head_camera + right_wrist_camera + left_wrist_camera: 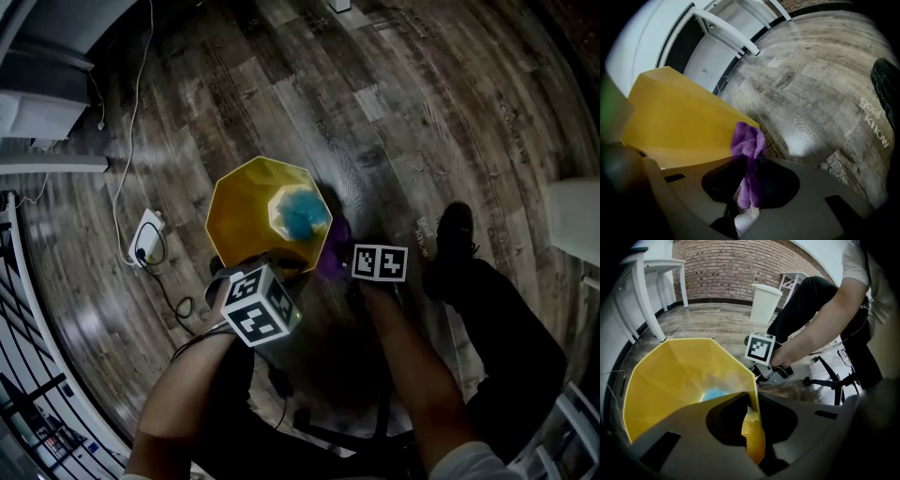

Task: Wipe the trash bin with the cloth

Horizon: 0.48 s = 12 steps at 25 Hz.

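A yellow faceted trash bin (246, 208) stands on the wood floor, with something blue (302, 214) inside at its bottom. My left gripper (753, 427) is shut on the bin's near rim (753, 394), the yellow wall pinched between its jaws. In the head view the left gripper (260, 302) sits at the bin's near edge. My right gripper (747, 197) is shut on a purple cloth (748, 145), which lies against the bin's outer yellow wall (679, 122). From above, the cloth (334, 251) shows beside the bin's right side, just ahead of the right gripper (377, 264).
A white power strip with black cables (147, 242) lies on the floor left of the bin. A white lidded bin (765, 303) and white table legs (644, 296) stand by the brick wall. The person's dark shoe (456, 234) and leg are to the right.
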### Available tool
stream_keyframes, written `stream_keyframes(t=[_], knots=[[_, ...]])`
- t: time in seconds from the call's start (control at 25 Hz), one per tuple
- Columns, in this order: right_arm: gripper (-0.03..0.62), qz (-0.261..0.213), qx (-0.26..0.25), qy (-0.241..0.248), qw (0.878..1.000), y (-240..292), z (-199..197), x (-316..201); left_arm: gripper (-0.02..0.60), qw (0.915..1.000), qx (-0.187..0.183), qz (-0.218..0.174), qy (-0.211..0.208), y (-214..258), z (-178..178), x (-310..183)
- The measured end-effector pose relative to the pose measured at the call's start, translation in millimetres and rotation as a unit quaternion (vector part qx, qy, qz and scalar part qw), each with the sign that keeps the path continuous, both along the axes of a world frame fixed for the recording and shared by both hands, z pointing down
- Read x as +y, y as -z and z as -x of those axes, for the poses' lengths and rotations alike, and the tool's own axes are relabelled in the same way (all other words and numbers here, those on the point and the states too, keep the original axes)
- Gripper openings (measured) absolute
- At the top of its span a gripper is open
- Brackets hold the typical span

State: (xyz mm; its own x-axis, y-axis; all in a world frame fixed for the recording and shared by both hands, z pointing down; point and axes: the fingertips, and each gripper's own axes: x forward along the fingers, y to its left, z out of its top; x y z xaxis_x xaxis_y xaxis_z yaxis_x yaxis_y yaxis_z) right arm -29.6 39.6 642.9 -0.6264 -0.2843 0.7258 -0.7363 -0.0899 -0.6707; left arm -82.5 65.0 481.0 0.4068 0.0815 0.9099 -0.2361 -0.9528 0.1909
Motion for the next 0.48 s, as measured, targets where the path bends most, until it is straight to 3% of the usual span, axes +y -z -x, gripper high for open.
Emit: stream_keyframes(t=[0.24, 0.48], knots=[[0.092, -0.026, -0.033, -0.016, 0.999, 51, -2, 4, 0.028, 0.9978, 0.01, 0.022, 0.062, -2, -25, -12], [0.092, -0.032, -0.052, -0.035, 0.998, 80, -6, 7, 0.037, 0.9961, 0.011, 0.032, 0.081, -2, -32, -17]])
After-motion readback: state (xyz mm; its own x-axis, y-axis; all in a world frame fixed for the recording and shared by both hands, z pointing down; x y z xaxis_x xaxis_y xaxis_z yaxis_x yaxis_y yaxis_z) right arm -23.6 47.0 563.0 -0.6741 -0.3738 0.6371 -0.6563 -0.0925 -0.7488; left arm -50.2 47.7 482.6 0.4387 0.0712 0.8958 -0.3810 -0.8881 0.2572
